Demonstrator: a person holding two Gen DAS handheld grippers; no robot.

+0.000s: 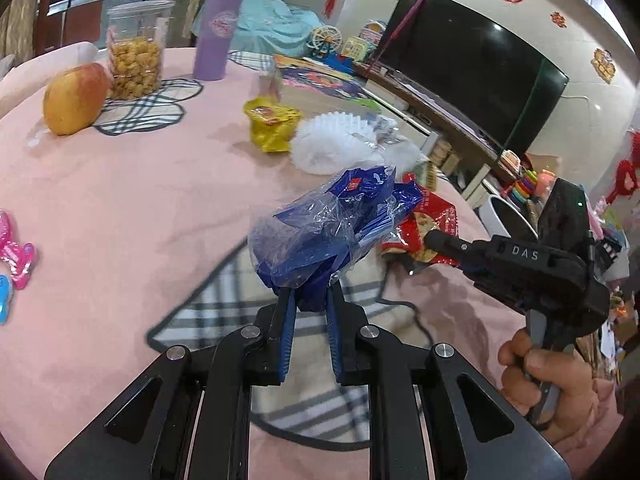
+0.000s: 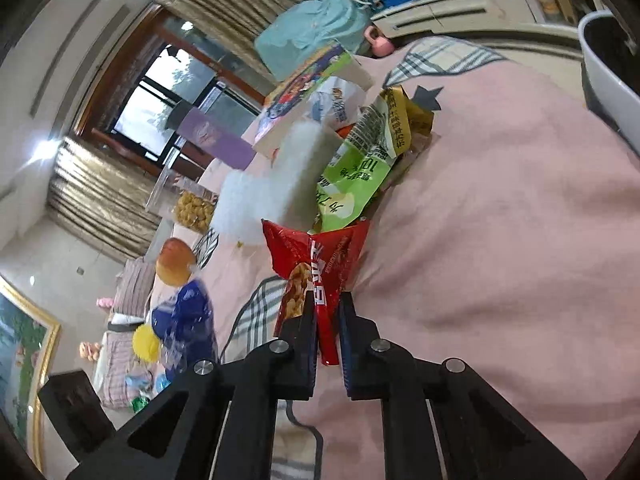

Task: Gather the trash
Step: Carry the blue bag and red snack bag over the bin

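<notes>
Wrappers fill both my claws: the left gripper [image 1: 310, 300] is clamped on a crumpled blue wrapper [image 1: 328, 224] that sticks up from its fingertips above the pink tablecloth [image 1: 140, 208], and the right gripper [image 2: 326, 320] pinches a red snack bag [image 2: 320, 268] by its lower end. Just beyond the red bag I see a green packet [image 2: 352, 184] and white foam netting [image 2: 264, 184] lying on the cloth. Farther ahead of my left claw sit a yellow wrapper [image 1: 272, 124], an apple [image 1: 76, 98] and a snack jar [image 1: 136, 52].
</notes>
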